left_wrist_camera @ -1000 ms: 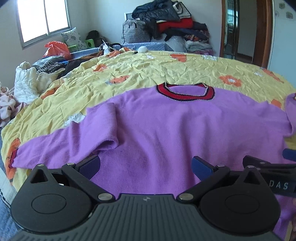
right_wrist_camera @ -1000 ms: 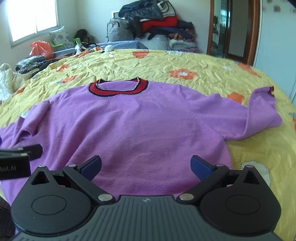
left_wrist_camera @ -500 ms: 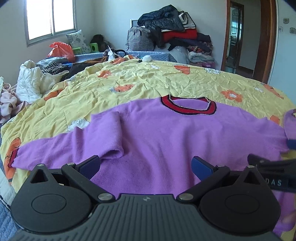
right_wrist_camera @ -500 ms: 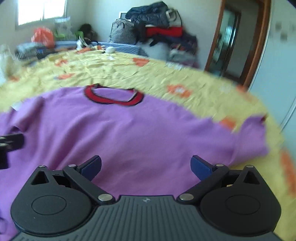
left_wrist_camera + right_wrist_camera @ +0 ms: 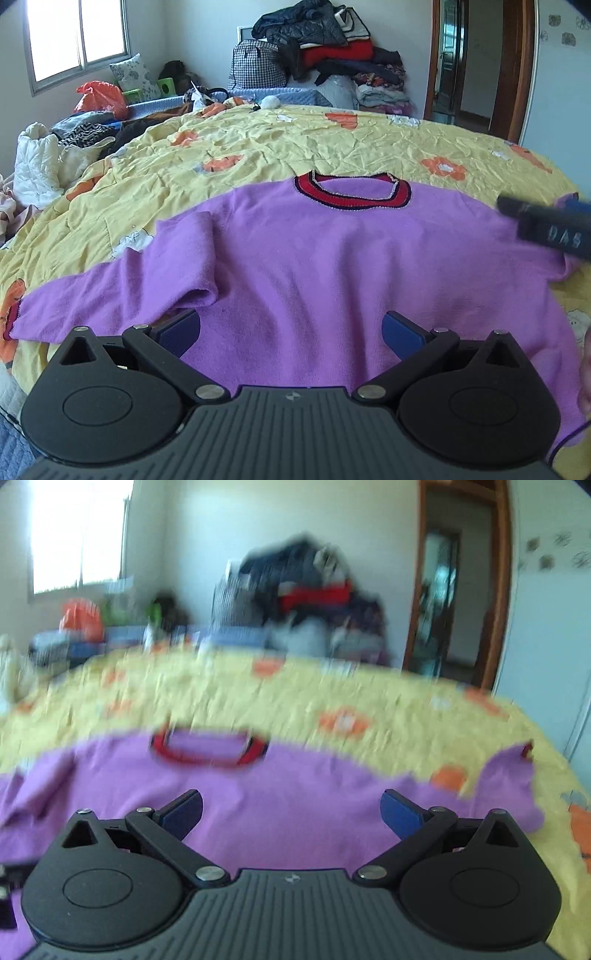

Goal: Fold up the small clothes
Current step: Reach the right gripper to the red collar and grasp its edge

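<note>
Left wrist view is sharp; right wrist view is smeared, so I read detail only from the left.

One purple sweater (image 5: 332, 266) lies spread flat on the yellow flowered bedspread (image 5: 258, 147), red collar (image 5: 352, 194) at the far side. Left view shows one sleeve (image 5: 184, 258) doubled back over itself at the left, its cuff reaching toward the bed edge. That fold is only a blur in the right view. The right view alone shows the other sleeve (image 5: 513, 775) lying out to the right, its cuff end on the bedspread.

Left gripper (image 5: 291, 328): fingers spread wide above the sweater's lower body, nothing between them. Right gripper (image 5: 291, 808): fingers equally wide, nothing gripped, over the sweater's lower part. In the left view I see the right gripper (image 5: 546, 225) from the side, blurred, at the sweater's right shoulder area; contact I cannot tell.

Count: one sweater, two sleeves, two grippers, one clothes pile (image 5: 325, 55) by the far wall, one orange bag (image 5: 99, 96) under the window.
</note>
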{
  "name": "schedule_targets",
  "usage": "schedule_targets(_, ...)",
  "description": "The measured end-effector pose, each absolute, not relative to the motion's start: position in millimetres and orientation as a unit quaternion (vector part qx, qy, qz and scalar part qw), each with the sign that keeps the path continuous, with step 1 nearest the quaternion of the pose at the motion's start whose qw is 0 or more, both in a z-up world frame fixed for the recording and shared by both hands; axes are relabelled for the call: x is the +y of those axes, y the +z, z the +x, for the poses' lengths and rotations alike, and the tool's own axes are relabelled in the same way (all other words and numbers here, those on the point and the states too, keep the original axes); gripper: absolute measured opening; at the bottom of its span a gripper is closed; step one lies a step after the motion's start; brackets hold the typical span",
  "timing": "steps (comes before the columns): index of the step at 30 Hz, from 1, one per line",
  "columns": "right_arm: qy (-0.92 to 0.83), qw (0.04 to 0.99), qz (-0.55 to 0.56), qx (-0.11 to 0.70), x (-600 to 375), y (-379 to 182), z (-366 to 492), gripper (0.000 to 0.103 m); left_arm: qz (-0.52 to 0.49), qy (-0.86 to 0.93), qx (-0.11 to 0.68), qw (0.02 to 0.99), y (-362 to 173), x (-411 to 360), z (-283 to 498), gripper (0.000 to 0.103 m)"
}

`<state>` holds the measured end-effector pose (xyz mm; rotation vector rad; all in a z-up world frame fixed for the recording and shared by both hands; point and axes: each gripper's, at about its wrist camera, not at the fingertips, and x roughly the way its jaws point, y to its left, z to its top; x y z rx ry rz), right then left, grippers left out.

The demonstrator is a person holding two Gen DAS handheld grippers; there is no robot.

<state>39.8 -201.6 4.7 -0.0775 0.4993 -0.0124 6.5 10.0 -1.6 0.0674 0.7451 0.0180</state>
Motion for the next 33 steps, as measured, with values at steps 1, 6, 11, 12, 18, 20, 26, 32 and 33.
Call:
schedule_targets(1,-0.010,0.973,-0.059,0.225,-206,4,43,0.103,0.030,-0.001,0.368,0.930,-2,9,9,0.103)
schedule_targets(6,-0.040,0.947,-0.118,0.295,-278,-13,101,0.103,0.019,-0.030,0.380,0.924,-3,3,27,0.103)
schedule_targets(11,-0.133,0.928,-0.120,0.327,-396,-8,160,0.103,0.019,-0.036,0.386,0.922,-6,-3,43,0.103)
schedule_targets(12,-0.140,0.925,-0.106,0.336,-420,-6,169,0.103,0.019,-0.037,0.387,0.921,-7,-5,45,0.103)
schedule_targets(18,-0.174,0.896,-0.003,0.408,-520,-16,229,0.103,0.050,-0.038,0.404,0.913,-22,-18,52,0.103)
schedule_targets(20,-0.180,0.888,0.026,0.422,-536,-20,242,0.103,0.057,-0.037,0.406,0.911,-26,-21,55,0.103)
schedule_targets(26,-0.214,0.873,0.026,0.438,-543,-33,264,0.103,0.072,-0.029,0.412,0.908,-30,-24,66,0.103)
schedule_targets(32,-0.177,0.861,0.114,0.463,-568,-40,278,0.103,0.064,-0.026,0.430,0.900,-37,-22,88,0.103)
schedule_targets(33,-0.173,0.859,0.120,0.466,-570,-42,280,0.103,0.061,-0.025,0.434,0.899,-39,-22,91,0.103)
